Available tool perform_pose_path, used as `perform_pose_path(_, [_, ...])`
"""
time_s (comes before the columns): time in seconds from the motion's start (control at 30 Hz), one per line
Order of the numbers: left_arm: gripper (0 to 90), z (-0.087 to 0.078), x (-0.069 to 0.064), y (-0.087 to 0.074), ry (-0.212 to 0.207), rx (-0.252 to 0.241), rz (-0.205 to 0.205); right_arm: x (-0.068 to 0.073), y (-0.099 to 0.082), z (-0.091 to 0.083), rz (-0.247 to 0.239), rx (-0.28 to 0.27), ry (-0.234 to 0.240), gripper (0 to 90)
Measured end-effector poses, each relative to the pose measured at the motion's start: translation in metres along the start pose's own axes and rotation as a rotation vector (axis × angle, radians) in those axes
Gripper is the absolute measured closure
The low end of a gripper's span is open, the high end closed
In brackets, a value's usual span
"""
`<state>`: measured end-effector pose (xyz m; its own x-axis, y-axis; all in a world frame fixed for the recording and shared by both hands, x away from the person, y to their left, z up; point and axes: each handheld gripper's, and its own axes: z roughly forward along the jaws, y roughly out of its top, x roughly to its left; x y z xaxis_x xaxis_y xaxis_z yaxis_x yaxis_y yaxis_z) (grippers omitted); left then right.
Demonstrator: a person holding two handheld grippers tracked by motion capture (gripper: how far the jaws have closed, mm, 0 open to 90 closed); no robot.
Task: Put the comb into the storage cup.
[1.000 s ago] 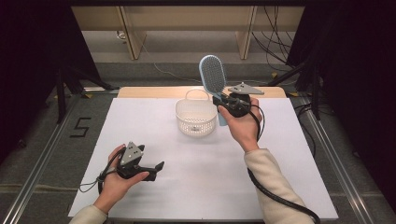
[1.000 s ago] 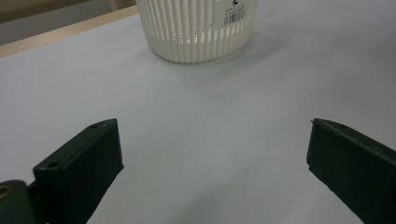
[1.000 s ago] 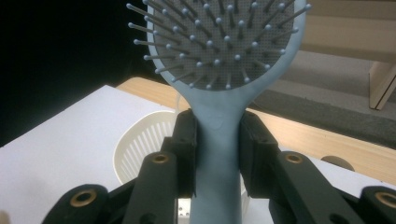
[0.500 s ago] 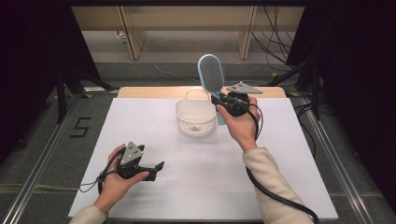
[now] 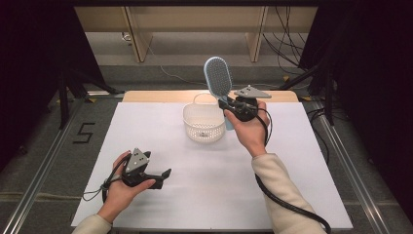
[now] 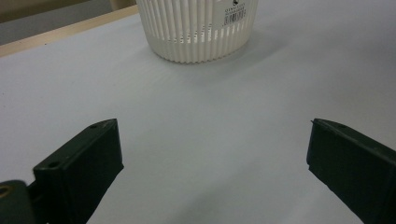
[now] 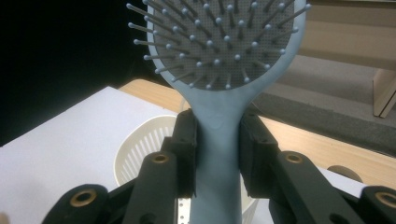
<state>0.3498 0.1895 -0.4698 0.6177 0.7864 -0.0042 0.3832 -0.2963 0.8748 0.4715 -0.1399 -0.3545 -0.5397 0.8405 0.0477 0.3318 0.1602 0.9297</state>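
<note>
White table cover [image 5: 204,170] — grey floor [image 5: 48,146], marked "5" [image 5: 84,132].

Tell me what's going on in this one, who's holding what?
A person works at a white table with a gripper in each hand. The right gripper is clamped on the handle of a light blue hairbrush, holding it upright beside and above a white slatted basket. The brush is not in the basket yet. The left gripper rests low over the near left of the table, jaws open and empty, facing the basket.
</note>
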Motion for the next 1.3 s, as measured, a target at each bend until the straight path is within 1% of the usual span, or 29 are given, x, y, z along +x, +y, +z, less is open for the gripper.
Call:
perform_pose_path(0.67, [2.8, 0.000, 0.000, 0.000, 0.001, -0.001, 0.002, 0.001, -0.001, 0.007, -0.013, -0.003, -0.004, 70.6])
perform_pose_path(0.97, [2.8, 0.000, 0.000, 0.000, 0.000, -0.001, 0.003, 0.002, 0.000, 0.010, -0.010, -0.010, -0.009, 70.6])
perform_pose_path(1.3, [2.7, 0.000, 0.000, 0.001, -0.004, 0.000, -0.006, 0.002, 0.002, 0.012, -0.007, -0.015, -0.007, 70.6])
